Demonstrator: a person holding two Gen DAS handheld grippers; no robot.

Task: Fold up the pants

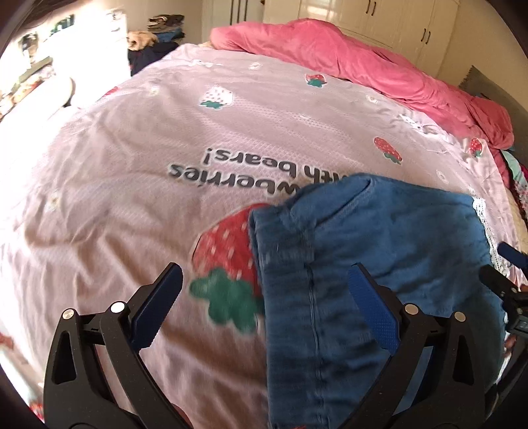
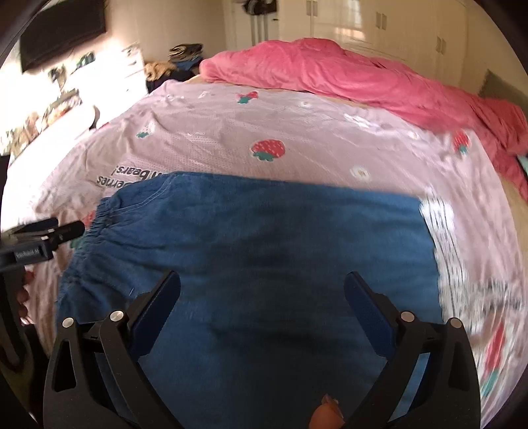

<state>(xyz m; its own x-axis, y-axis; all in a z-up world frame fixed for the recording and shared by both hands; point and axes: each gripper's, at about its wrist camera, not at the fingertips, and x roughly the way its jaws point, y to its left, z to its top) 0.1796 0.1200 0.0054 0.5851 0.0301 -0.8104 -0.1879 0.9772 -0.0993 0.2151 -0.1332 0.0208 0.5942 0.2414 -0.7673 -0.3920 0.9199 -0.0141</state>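
The blue denim pants lie flat on the bed, spread over a lilac sheet printed with strawberries and inverted black lettering. In the right wrist view the garment fills the centre of the frame, with its gathered elastic waistband at the left and a white lace-edged strip of fabric just beside its right edge. The right gripper hangs above the middle of the pants with its 2 fingers spread wide apart; nothing is held between them, and whether the pads touch the cloth cannot be determined. In the left wrist view the pants occupy the lower right portion of the frame, beside a large printed strawberry on the sheet. The left gripper is positioned over the waistband edge, its 2 fingers likewise spread wide, with 1 finger over the sheet and the other over the denim; it holds nothing. Part of the right gripper appears at the right margin of the left wrist view, and the left gripper shows at the left margin of the right wrist view, just beside the waistband. A crumpled pink blanket lies along the far side of the bed, well apart from the pants. Cream wardrobe doors stand behind the bed, and a pile of clothing sits past its far left corner.
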